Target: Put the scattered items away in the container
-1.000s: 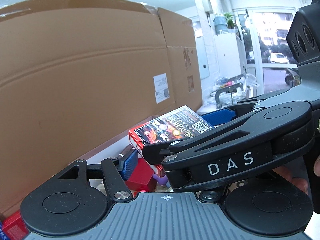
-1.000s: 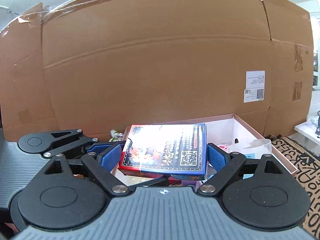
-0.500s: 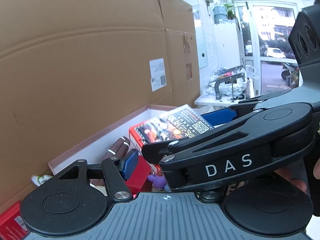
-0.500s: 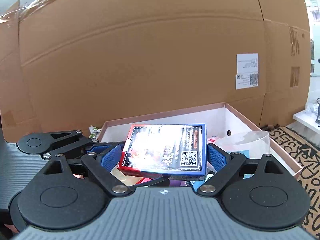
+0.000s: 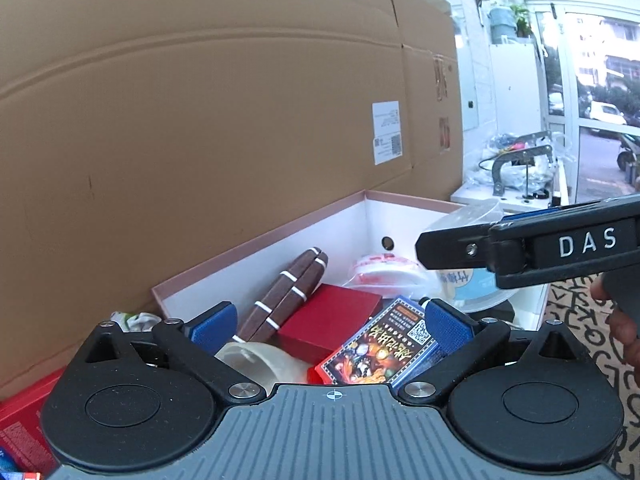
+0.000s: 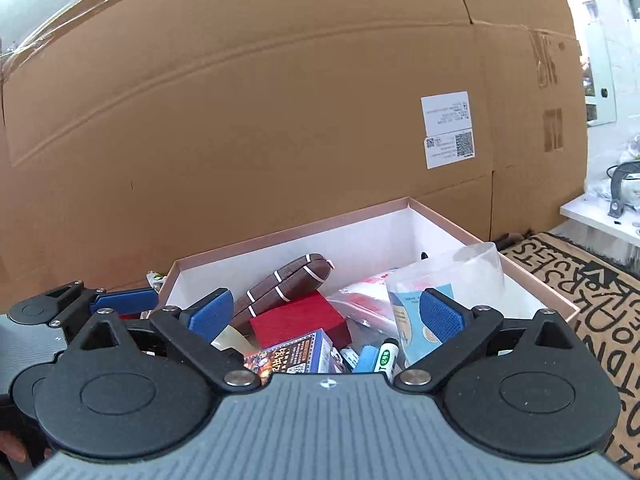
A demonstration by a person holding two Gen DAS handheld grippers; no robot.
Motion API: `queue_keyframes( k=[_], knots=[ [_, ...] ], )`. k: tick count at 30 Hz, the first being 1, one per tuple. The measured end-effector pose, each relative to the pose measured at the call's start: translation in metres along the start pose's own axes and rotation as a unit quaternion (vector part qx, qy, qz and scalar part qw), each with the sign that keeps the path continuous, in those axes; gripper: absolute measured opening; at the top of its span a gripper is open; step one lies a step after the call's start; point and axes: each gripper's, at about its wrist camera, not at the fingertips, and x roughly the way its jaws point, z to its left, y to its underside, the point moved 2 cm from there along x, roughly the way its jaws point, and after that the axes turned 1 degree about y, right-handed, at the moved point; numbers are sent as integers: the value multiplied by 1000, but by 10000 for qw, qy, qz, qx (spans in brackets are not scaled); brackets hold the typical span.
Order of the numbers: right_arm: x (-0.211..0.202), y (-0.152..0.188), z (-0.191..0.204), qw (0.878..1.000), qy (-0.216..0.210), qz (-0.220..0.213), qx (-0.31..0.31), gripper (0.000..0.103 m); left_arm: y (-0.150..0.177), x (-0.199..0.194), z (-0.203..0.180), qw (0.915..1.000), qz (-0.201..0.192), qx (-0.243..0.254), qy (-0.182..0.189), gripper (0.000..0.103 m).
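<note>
The card box (image 5: pixel 380 350) is down in the pink container (image 5: pixel 256 254) now, tilted against the red box (image 5: pixel 330 322) because the pile leaves no flat spot. My left gripper (image 5: pixel 328 324) has just sprung wide open and my right gripper (image 6: pixel 326 316) has opened too, both gripping nothing, so it can settle.
</note>
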Motion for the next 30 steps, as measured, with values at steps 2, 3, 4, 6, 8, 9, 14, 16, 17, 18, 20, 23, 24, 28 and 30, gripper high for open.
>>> queue_keyframes(
  k=[2,3,4,6,8,9,14,16,17,18,20,23,24,28,30],
  knots=[
    [-3,1,0,10000,8,7,25,100,2,-5,1,10000,-1,-27,-22,103],
    [0,-1,-2,10000,13,15,48,100,3,-7,1,10000,4,-42,-24,103],
    [-1,-1,-2,10000,10,18,59,100,4,-9,2,10000,10,-58,-27,103],
    [-3,-1,0,10000,-1,17,69,100,5,-14,2,10000,9,-58,-36,103],
    [-6,-2,1,10000,-8,-5,54,100,6,-17,2,10000,-3,-60,-39,103],
    [-7,-2,2,10000,-12,-14,45,100,6,-19,2,10000,-10,-65,-40,103],
    [-17,-4,7,10000,12,-78,-2,100,7,-27,2,10000,-35,-76,-43,103],
    [-21,-5,9,9999,36,-128,-31,100,8,-32,3,9999,-56,-90,-65,103],
    [-24,-5,10,9999,42,-159,-48,100,8,-35,3,9999,-66,-98,-76,103],
    [-26,-5,10,9998,49,-177,-64,100,10,-39,4,9999,-73,-119,-86,103],
    [-31,-5,11,9998,55,-198,-73,100,15,-46,7,9998,-76,-165,-122,103],
    [-36,-4,12,9998,23,-206,-21,100,26,-59,14,9994,-38,-253,-245,103],
    [-38,-3,12,9998,-4,-203,6,100,31,-64,17,9991,-14,-296,-296,103],
    [-44,4,14,9996,-229,-109,118,100,52,-85,30,9974,84,-499,-509,103],
    [-46,8,17,9994,-304,-47,129,100,63,-101,39,9961,-35,-728,-489,103]
  ],
)
